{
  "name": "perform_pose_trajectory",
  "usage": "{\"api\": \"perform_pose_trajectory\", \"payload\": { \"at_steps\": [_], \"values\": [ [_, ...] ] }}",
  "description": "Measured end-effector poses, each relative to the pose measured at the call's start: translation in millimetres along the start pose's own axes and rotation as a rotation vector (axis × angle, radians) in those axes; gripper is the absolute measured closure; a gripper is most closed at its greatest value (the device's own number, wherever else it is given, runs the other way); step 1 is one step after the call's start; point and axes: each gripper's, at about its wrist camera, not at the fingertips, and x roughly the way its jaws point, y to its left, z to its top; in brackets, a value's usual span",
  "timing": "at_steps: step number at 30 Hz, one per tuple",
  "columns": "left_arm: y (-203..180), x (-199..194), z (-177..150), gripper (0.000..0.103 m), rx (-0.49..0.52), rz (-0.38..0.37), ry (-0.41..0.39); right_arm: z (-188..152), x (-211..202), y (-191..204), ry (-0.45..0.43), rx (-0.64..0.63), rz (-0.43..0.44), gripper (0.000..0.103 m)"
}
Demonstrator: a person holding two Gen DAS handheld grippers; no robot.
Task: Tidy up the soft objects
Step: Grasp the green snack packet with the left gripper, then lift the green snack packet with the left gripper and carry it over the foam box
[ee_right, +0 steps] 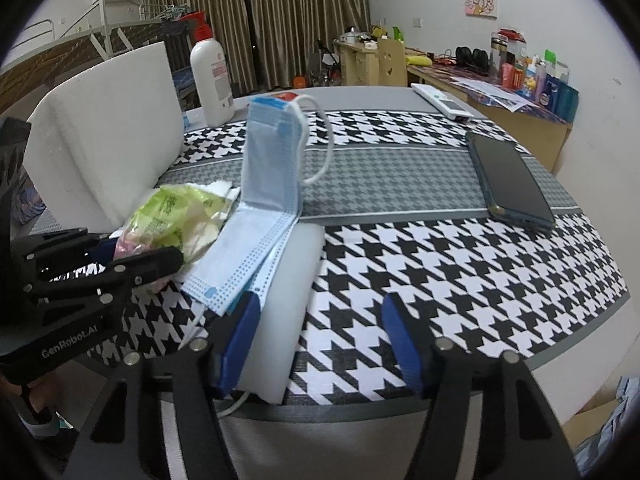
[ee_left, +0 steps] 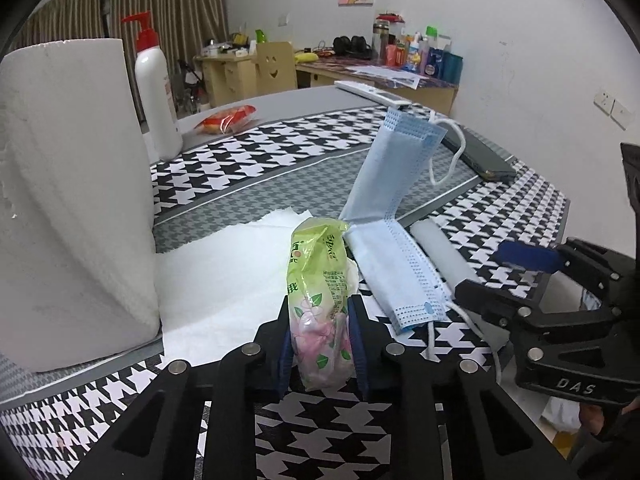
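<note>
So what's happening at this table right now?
A person works two handheld grippers over a houndstooth tablecloth. The left gripper is clamped on a green tissue packet. The right gripper stands open around a white foam block, one pad beside it. A blue face mask, folded up, lies between them, next to a paper towel roll.

The paper towel roll is cut off by the left edge of the left wrist view. The face mask hides the far end of the white foam block. The left claw covers the lower sides of the tissue packet; its print is too small to read. The labels on the bottles on the far desk are likewise too small to read.
</note>
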Motion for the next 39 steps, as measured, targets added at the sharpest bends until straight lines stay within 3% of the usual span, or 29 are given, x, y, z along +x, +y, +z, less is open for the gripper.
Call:
{"api": "perform_pose_trajectory", "payload": {
  "at_steps": [5, 11, 20, 39],
  "values": [
    [0.4, -8.7, 0.1, 0.076, -0.009, -0.015, -0.029, -0.3, 0.5, 8.6, 0.009, -0.029, -0.001, 0.046],
    [1.9, -20.4, -2.4, 0.076, -0.011, -0.020, -0.060, -1.5, -0.8, 21.3, 0.017, -0.066, 0.004, 0.075],
    [3.8, -35.4, -4.6, 0.076, -0.008, -0.014, -0.094, -0.3, -3.9, 5.0, 0.012, 0.023, 0.084, 0.081],
    [10.4, -71.4, -4.8, 0.076, -0.015, 0.032, -0.191, 16.1, -42.8, 14.9, -0.116, -0.006, 0.084, 0.081]
  ]
}}
